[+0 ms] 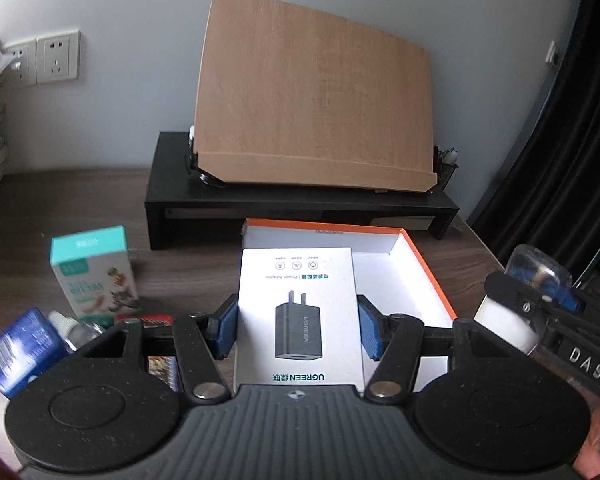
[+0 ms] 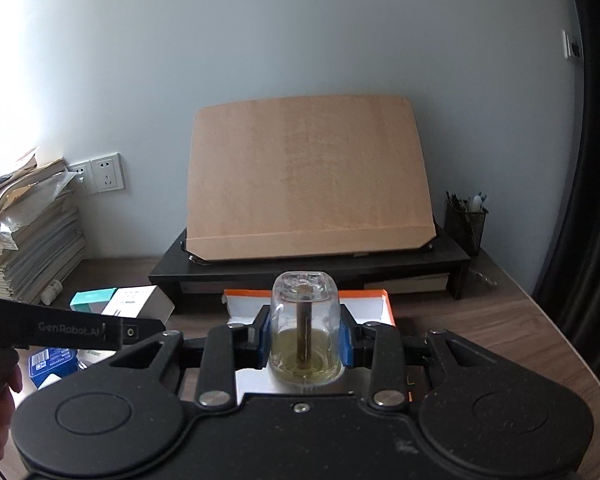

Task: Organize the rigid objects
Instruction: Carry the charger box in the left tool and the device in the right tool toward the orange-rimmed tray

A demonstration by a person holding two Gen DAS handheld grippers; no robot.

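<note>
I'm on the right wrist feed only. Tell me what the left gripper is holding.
Observer: The left gripper is shut on a white UGREEN charger box, printed with a black plug adapter.
Operator: Say where that box sits relative to the orange tray.
Observer: It is held over the left part of the orange-rimmed tray; whether it touches the floor I cannot tell.
Operator: Report what lies left of that gripper.
Observer: A teal and white carton stands on the desk, and nearer the gripper lie a blue packet and a small dropper bottle.
</note>
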